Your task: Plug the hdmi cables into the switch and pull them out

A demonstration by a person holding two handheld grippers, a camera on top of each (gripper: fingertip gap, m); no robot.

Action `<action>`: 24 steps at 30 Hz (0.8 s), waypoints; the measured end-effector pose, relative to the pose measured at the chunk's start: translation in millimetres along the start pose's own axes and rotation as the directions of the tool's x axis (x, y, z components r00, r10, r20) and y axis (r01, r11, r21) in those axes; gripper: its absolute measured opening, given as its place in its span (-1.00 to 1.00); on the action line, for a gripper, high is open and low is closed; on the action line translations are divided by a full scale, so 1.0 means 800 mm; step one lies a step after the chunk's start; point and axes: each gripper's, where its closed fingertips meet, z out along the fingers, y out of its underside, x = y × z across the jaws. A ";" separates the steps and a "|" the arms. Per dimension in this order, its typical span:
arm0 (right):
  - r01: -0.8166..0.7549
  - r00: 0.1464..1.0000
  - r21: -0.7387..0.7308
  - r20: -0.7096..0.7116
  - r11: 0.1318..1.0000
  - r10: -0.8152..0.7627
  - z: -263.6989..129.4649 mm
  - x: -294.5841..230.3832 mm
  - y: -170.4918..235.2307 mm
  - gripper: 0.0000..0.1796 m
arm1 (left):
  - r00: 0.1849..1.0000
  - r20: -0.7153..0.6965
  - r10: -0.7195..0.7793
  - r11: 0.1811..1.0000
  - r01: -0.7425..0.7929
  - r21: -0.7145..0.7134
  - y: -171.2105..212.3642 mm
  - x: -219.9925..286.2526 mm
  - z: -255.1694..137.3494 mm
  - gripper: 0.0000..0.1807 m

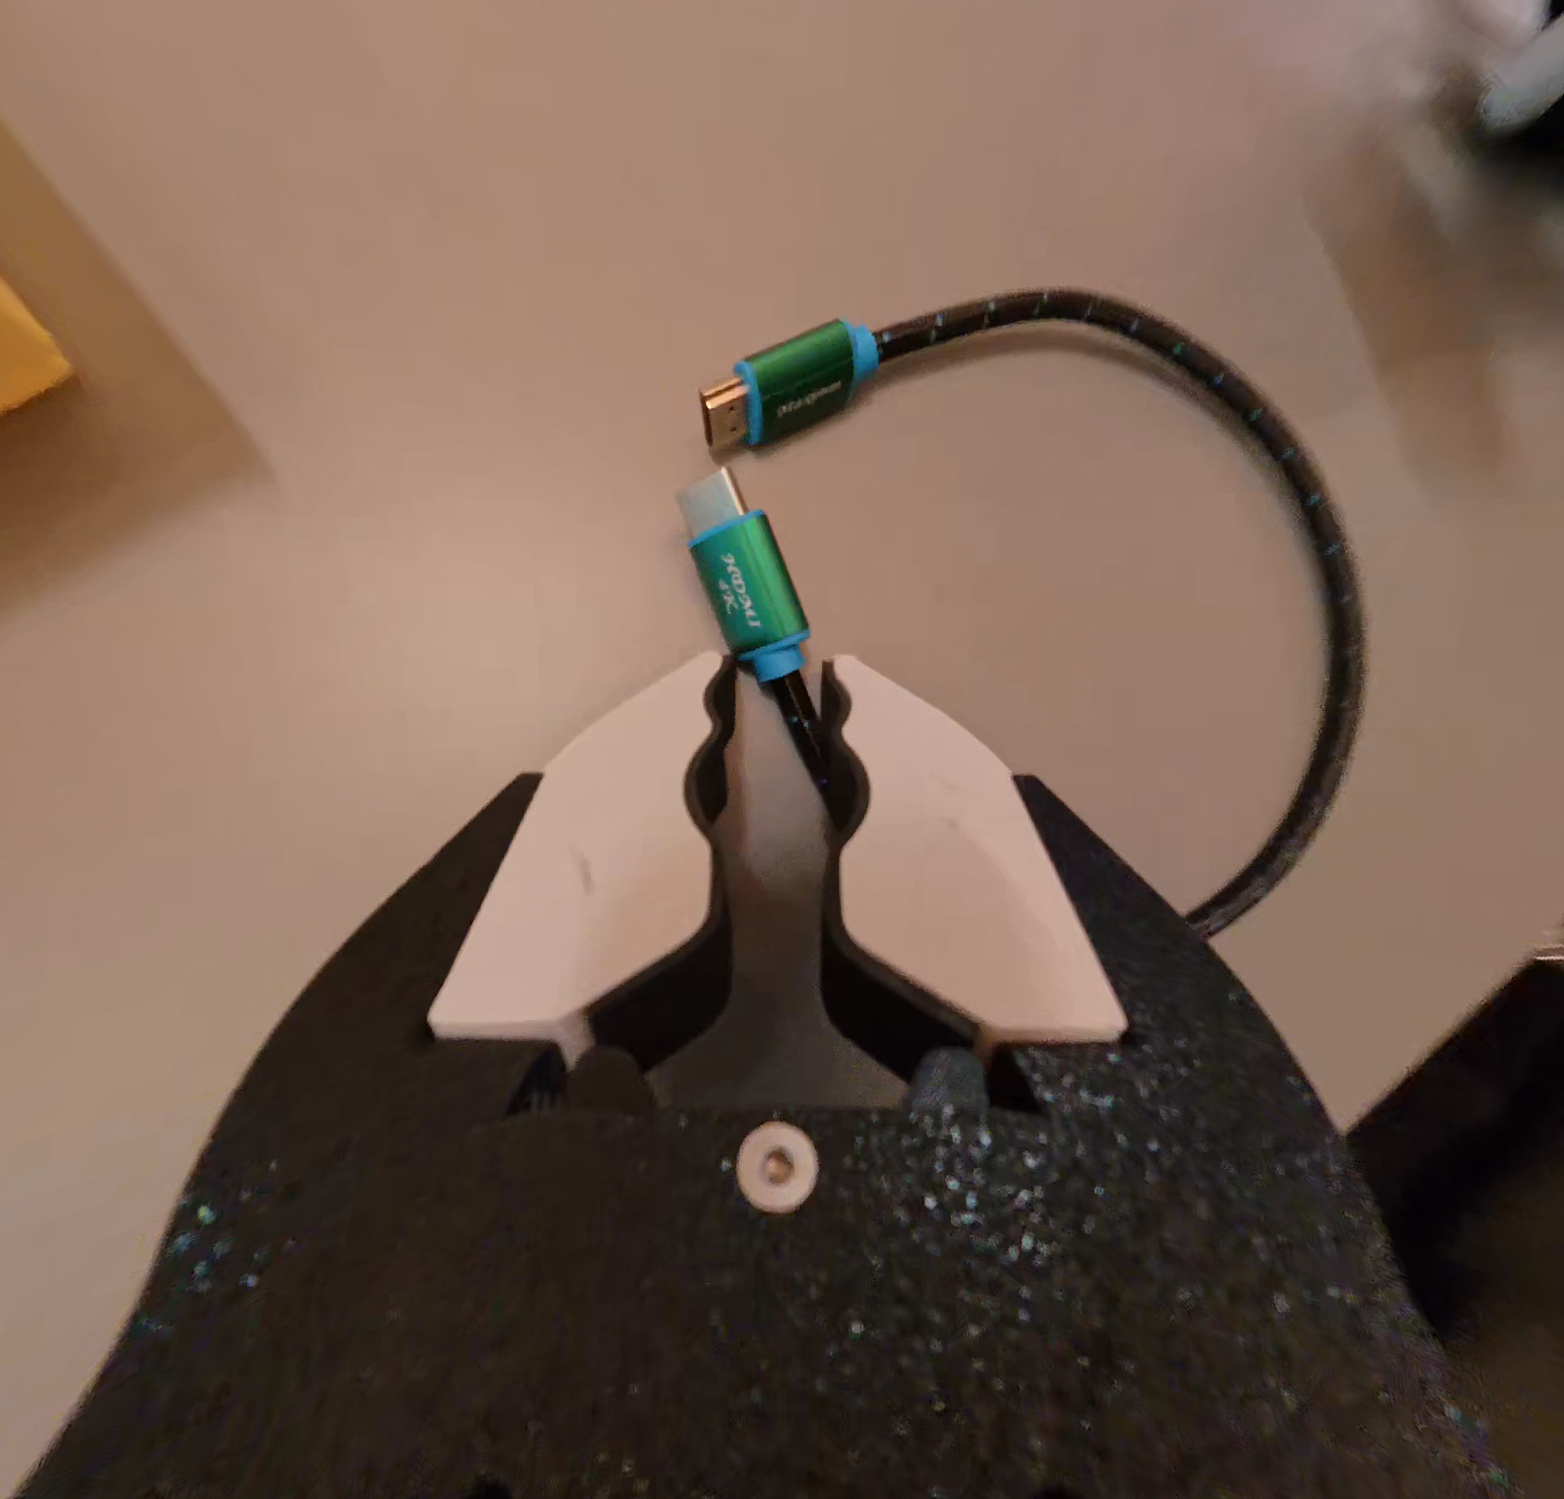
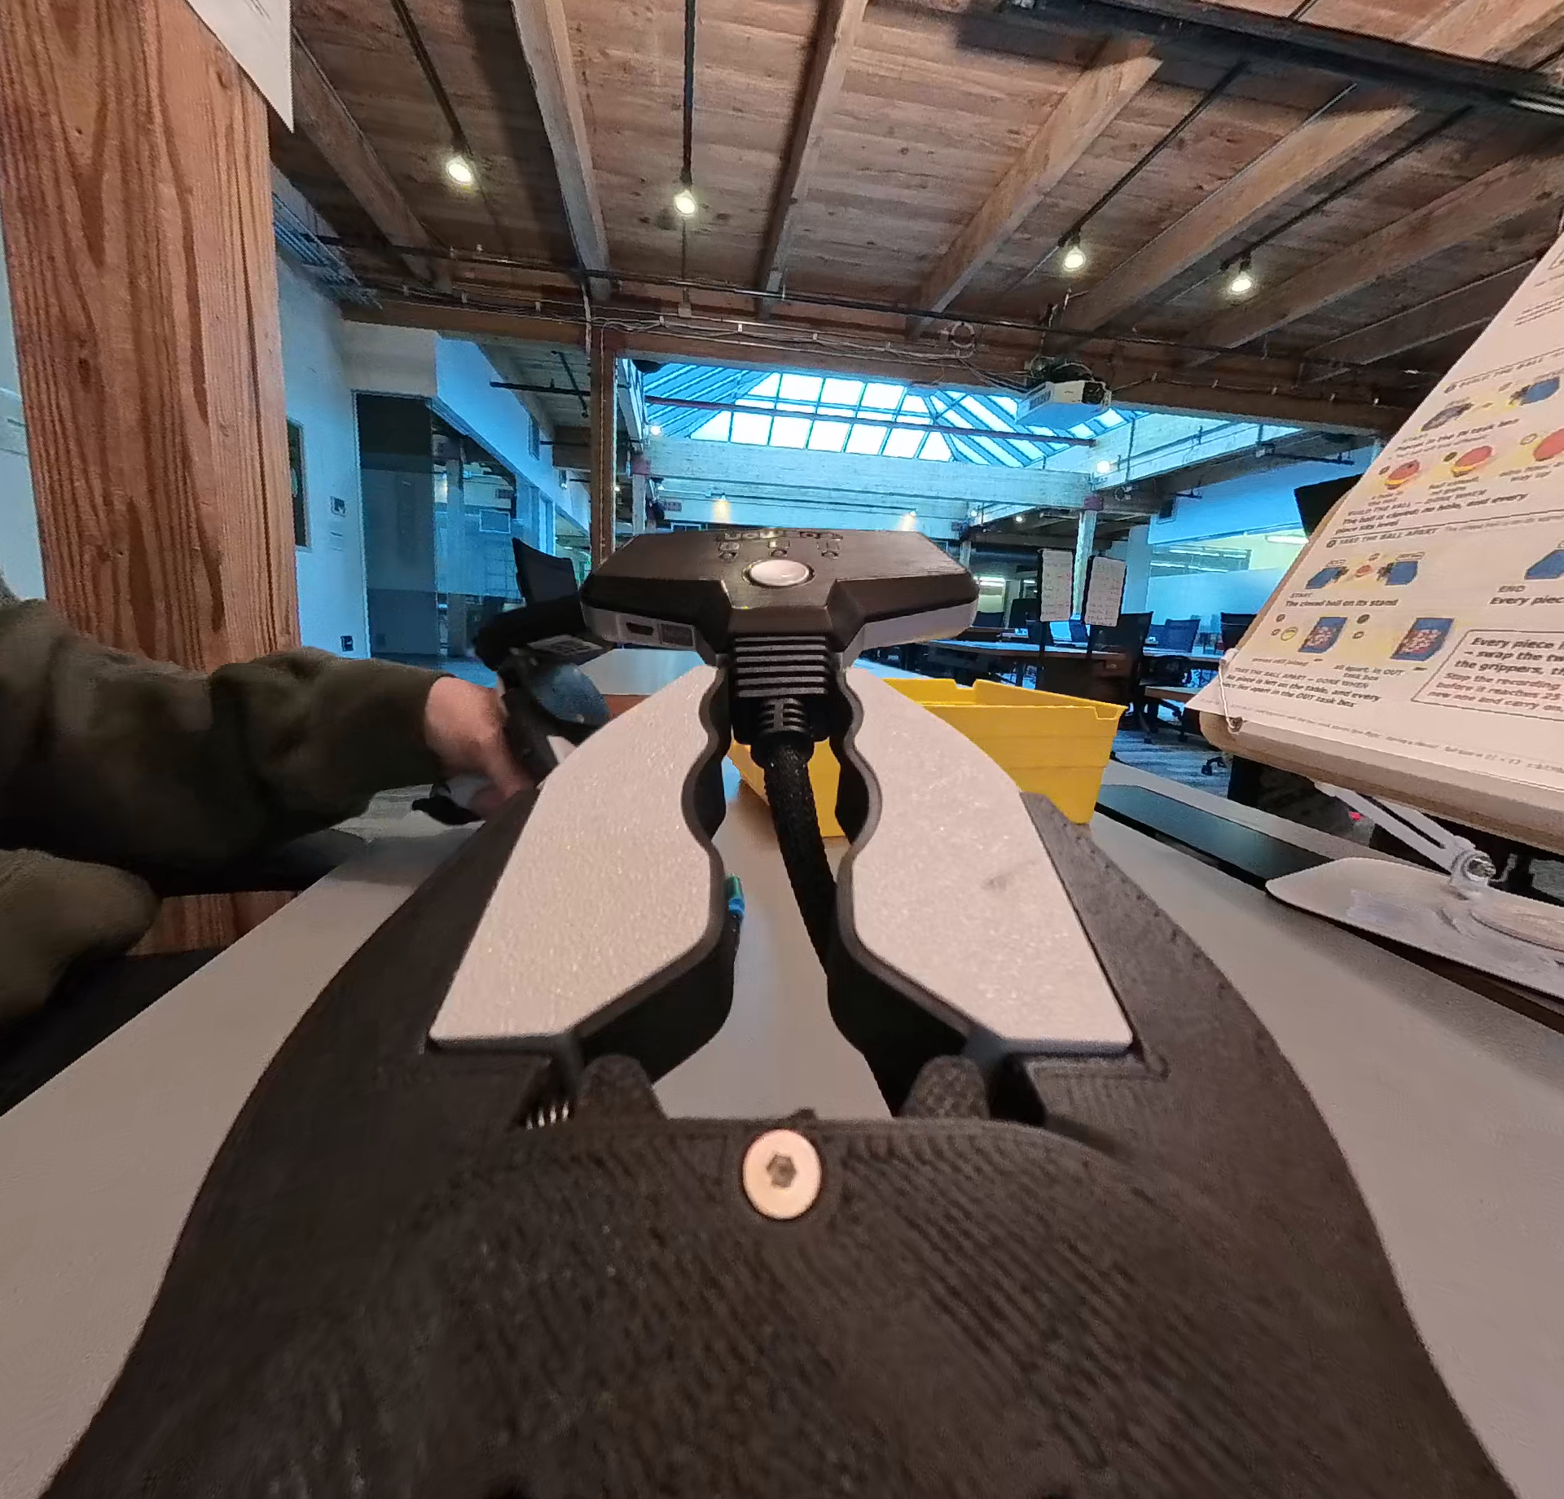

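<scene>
The black HDMI switch [image 2: 779, 591] is held up off the surface [image 2: 1354, 1120] in the right wrist view, its strain relief and braided black lead [image 2: 800, 815] caught between the tips of the right hand-held gripper [image 2: 780, 701], whose fingers are drawn narrow around that neck; a pale round button sits on the switch's top face and ports show on its left side. In the left wrist view the left hand-held gripper [image 1: 772, 671] pinches a braided HDMI cable [image 1: 1320, 578] just behind its green plug [image 1: 745, 582], the jaws narrow with the cable against the right finger; the plug points away from the gripper with its metal tip bare. The cable loops round to the right, and its other green plug [image 1: 791, 383] lies on the pale surface [image 1: 423, 273] just beyond the held one, gold tip facing left. Behind the switch a yellow bin [image 2: 1016, 739] stands on the surface; a sleeved arm [image 2: 254, 739] reaches in from the left edge; an instruction sheet on a stand [image 2: 1422, 612] rises at the right edge.
</scene>
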 end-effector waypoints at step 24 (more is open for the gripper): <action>-0.001 1.000 -0.012 0.007 1.000 0.001 0.001 -0.002 0.003 -0.75 | 0.951 -0.119 0.287 0.957 -0.277 0.090 -0.055 0.040 0.035 -0.79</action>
